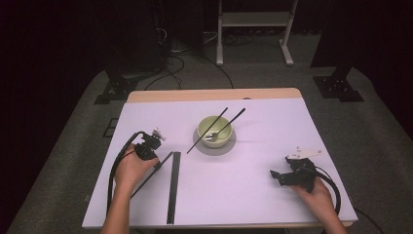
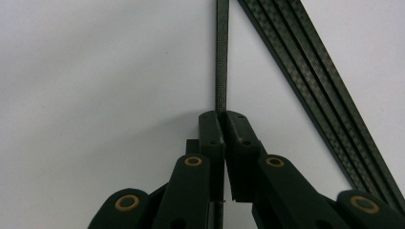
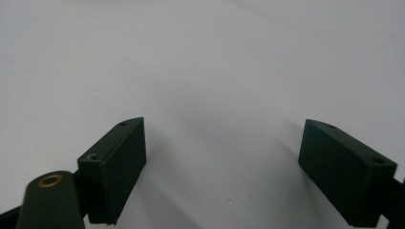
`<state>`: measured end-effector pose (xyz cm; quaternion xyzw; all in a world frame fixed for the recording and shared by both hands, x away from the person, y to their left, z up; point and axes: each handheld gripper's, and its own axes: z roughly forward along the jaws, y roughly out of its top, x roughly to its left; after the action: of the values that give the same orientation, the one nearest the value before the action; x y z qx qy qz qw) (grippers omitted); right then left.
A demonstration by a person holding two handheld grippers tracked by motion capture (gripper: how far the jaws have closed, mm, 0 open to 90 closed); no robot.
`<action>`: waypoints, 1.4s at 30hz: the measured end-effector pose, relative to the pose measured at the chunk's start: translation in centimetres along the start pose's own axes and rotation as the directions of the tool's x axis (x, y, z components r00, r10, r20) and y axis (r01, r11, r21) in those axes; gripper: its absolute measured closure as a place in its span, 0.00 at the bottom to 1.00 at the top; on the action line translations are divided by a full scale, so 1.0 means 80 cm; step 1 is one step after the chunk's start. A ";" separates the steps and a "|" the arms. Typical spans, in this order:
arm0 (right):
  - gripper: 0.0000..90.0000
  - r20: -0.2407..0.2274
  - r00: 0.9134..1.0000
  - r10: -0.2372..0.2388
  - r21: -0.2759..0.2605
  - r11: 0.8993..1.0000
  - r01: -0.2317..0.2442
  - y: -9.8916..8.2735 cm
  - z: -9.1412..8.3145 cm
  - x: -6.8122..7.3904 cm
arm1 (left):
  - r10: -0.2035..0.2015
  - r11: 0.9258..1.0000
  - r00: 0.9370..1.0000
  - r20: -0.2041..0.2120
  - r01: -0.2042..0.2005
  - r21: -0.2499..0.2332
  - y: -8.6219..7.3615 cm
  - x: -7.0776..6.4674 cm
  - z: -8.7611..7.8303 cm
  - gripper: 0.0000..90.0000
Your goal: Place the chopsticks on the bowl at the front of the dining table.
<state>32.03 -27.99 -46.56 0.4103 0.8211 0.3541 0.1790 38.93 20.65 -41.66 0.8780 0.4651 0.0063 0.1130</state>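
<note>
The thin carbon-fibre strip (image 2: 222, 52) lies slantwise near the bench's (image 1: 253, 195) front-left corner, and the left gripper (image 1: 157, 163) has its jaws clamped shut on the strip's far end. To lift it well, I judge the grip should stay firm and the hand rise evenly, since so long and slim a strip may pivot or sag and catch the wider carbon-fibre bar (image 2: 315, 81) lying just beside it. The left gripper view makes the pinch plain: both pads meet on the strip's edge, with the woven bar running off diagonally. The high view adds the green bowl (image 1: 215, 131) mid-bench with a spoon (image 1: 213, 136) inside and two chopsticks (image 1: 214, 126) across it, and the right gripper (image 1: 275, 174) resting near the front-right corner; its own view shows the jaws wide apart over bare bench.
</note>
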 end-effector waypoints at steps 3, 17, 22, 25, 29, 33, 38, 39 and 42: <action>0.17 0.000 1.000 0.000 0.000 1.000 0.000 0.000 0.000 0.000 | -0.011 1.000 1.000 0.000 0.011 -0.012 0.000 0.001 -0.001 0.96; 0.17 0.000 1.000 0.000 0.000 1.000 0.000 0.000 0.000 0.000 | -0.043 0.994 0.999 0.006 0.043 -0.102 -0.002 0.001 -0.022 0.96; 0.17 0.000 1.000 0.000 0.000 1.000 0.000 0.000 0.000 0.000 | -0.053 0.990 0.998 0.015 0.054 -0.127 -0.002 -0.002 -0.030 0.96; 0.17 0.000 1.000 0.000 0.000 1.000 0.000 0.000 0.000 0.000 | -0.053 0.988 0.998 0.020 0.055 -0.141 0.001 -0.004 -0.033 0.96; 0.17 0.000 1.000 0.000 0.000 1.000 0.000 0.000 0.000 0.000 | -0.049 0.987 0.999 0.023 0.052 -0.152 0.005 -0.006 -0.040 0.96; 0.17 0.000 1.000 -0.001 -0.001 1.000 0.001 0.000 0.000 0.000 | -0.049 0.986 0.998 0.028 0.053 -0.160 0.010 -0.008 -0.046 0.96; 0.17 0.000 1.000 -0.001 -0.001 1.000 0.001 0.000 0.000 0.000 | -0.041 0.984 0.998 0.039 0.047 -0.172 0.016 -0.011 -0.050 0.96; 0.17 0.001 1.000 0.000 -0.001 1.000 0.000 0.000 0.000 0.000 | -0.044 0.983 0.998 0.039 0.050 -0.179 0.017 -0.012 -0.050 0.96; 0.17 0.000 1.000 -0.001 -0.001 1.000 0.001 0.000 0.000 0.000 | -0.037 0.983 0.999 0.038 0.043 -0.176 0.021 -0.013 -0.052 0.96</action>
<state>32.04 -27.99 -46.57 0.4098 0.8211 0.3544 0.1796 39.26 19.69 -37.17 0.8549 0.4783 0.0300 0.1987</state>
